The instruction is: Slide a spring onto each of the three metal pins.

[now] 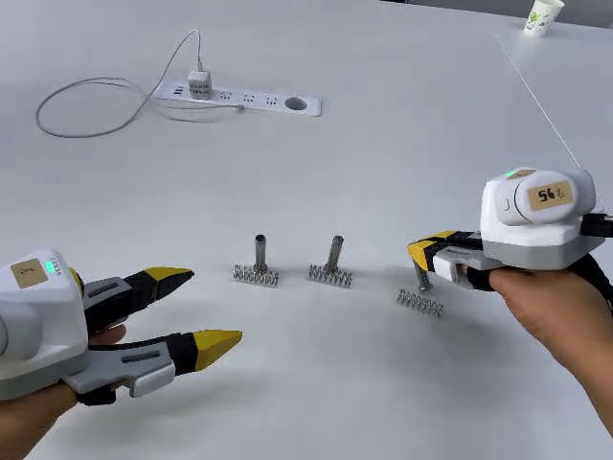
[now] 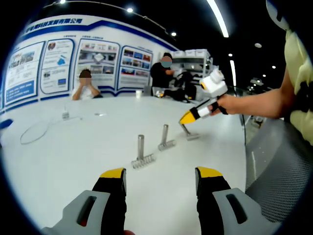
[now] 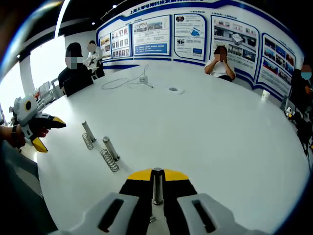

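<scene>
Springs lie flat on the white table [image 1: 402, 153], none yet on a pin: the left spring [image 1: 256, 276] at the foot of the left pin [image 1: 261, 251], the middle spring [image 1: 329, 276] by the middle pin [image 1: 334, 252], the right spring [image 1: 420, 304] just in front of the right pin [image 3: 157, 191]. The right gripper [image 1: 421, 254] is pressed together on that right pin, pinching its shaft. The left gripper [image 2: 161, 174] hangs spread and empty, near the left pin.

The risk, I judge, is that the pinch tilts or topples the right pin. With jaws around the shaft, a spring also could not slide fully down. A spring squeezed off-centre might shoot away.

Whether the pins are fixed to the table cannot be told. In the head view the jaws cover the right pin's top.
</scene>
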The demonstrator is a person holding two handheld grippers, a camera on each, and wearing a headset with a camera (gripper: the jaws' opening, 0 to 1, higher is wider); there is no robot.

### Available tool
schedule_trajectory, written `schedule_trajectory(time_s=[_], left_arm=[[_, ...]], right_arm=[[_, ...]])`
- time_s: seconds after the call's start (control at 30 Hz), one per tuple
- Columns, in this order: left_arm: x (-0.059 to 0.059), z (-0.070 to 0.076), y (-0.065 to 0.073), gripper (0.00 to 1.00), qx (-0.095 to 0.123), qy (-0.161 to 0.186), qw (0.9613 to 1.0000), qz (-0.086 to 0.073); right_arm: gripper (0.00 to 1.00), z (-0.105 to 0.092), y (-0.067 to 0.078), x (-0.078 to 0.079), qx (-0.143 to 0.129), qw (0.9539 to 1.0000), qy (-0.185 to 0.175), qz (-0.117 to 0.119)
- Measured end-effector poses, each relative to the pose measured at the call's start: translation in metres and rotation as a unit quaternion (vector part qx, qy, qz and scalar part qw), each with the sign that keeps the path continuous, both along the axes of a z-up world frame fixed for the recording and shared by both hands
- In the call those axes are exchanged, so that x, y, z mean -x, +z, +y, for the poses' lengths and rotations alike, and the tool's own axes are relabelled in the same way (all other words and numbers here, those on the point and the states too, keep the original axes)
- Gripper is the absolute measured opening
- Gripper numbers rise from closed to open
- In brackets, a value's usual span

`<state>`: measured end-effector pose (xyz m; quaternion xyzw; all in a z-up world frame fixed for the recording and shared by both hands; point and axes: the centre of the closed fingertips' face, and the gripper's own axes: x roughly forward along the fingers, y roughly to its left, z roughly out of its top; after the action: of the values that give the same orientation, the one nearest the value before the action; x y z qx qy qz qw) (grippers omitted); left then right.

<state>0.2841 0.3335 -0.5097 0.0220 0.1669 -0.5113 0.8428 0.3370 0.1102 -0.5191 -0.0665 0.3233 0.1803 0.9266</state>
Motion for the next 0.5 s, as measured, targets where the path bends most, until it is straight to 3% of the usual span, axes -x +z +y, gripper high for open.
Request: schedule_trajectory(time_s=[0.5], left_arm=[[0.0017,-0.0005,0.0039,0.58,-0.001,-0.003,1.0000,-0.005]], right_arm=[[0.08,-0.0025,0.0057,0.0042,0.000,0.9999,-0.002,-0.010]])
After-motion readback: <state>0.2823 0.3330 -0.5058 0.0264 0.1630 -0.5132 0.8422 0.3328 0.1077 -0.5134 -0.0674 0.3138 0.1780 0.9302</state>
